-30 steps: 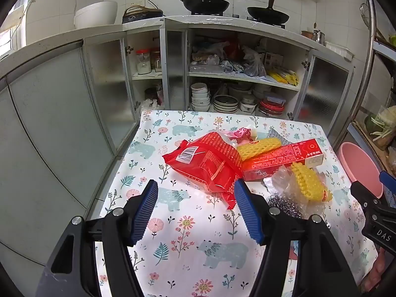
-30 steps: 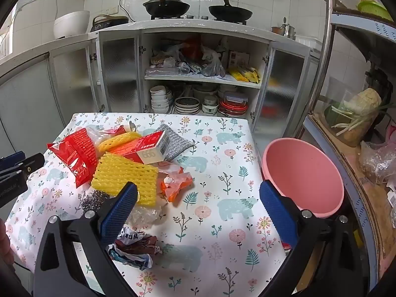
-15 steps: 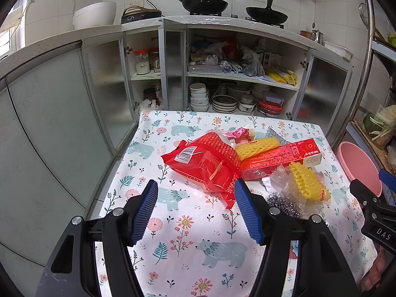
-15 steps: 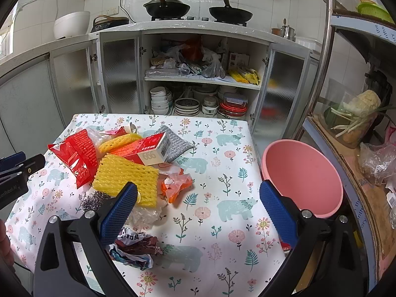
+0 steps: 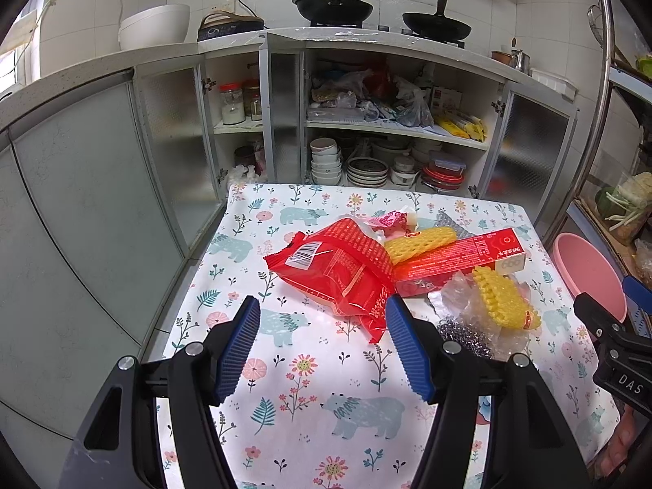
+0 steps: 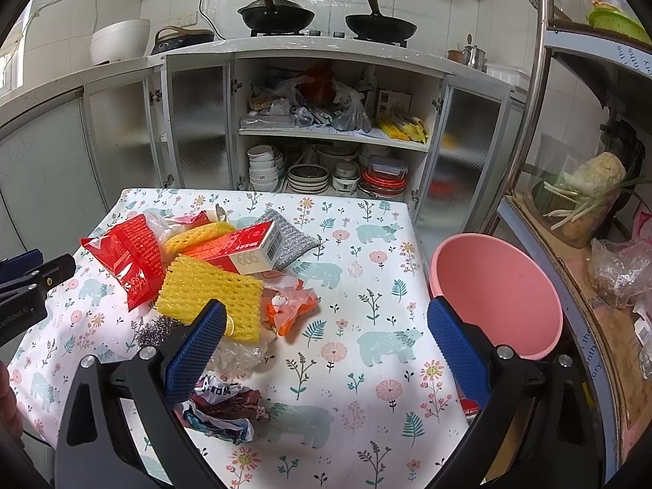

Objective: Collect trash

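Note:
A pile of trash lies on the flowered tablecloth point(image 5: 301, 399): a red snack bag point(image 5: 338, 269) point(image 6: 126, 256), a red carton point(image 5: 456, 256) point(image 6: 240, 244), yellow foam nets point(image 6: 212, 289) point(image 5: 503, 299), a steel scourer point(image 5: 460, 336), an orange wrapper point(image 6: 291, 305), clear plastic and a crumpled wrapper point(image 6: 224, 405). My left gripper point(image 5: 322, 344) is open and empty, just in front of the red bag. My right gripper point(image 6: 326, 348) is open wide and empty, over the cloth right of the pile. A pink basin point(image 6: 495, 293) point(image 5: 589, 275) sits at the table's right edge.
Open kitchen cabinets with bowls and plates point(image 6: 305, 173) stand behind the table. Pans point(image 6: 277, 14) sit on the counter above. A metal rack with vegetables point(image 6: 587, 195) stands at the right. A grey cabinet wall point(image 5: 81, 212) runs along the left.
Both grippers have stayed open and nearly still. The views have drifted very slightly. Nothing on the table has moved.

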Available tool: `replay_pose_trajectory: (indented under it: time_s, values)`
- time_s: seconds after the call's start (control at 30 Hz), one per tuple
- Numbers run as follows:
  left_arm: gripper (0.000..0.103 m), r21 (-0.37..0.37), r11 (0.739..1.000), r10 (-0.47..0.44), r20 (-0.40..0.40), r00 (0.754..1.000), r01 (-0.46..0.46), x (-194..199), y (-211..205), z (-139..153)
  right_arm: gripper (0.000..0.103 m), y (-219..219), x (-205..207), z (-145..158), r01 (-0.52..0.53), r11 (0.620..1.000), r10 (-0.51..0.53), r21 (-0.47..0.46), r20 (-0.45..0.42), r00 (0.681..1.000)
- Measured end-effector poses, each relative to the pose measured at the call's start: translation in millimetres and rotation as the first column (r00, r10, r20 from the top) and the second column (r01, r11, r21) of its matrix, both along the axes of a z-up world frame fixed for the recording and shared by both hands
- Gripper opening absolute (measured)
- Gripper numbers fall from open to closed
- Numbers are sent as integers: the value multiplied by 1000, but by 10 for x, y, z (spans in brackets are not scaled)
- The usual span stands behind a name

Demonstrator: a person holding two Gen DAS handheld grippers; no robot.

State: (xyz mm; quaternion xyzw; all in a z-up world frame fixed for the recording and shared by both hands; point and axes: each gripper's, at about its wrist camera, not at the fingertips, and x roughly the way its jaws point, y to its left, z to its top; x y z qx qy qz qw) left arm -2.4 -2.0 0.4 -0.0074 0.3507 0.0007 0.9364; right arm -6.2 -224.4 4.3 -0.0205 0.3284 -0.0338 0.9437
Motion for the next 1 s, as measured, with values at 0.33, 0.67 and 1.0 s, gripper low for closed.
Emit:
replay_pose_trajectory:
  time_s: [0.33,0.67,1.0]
  values:
    - [64,0,1000,-1,1,1000,1,-8,-7,1,99,3,-13,-4,0,1000,0,-2,2,1000]
    - [64,1,1000,-1,1,1000,1,-15,-18,8,99,0,-23,16,0,1000,0,-2,5,1000]
    - [64,-1,1000,-7,-12,1000,7,-32,-102,-1,99,-9,-19,-7,1,1000,-1,-2,5,1000]
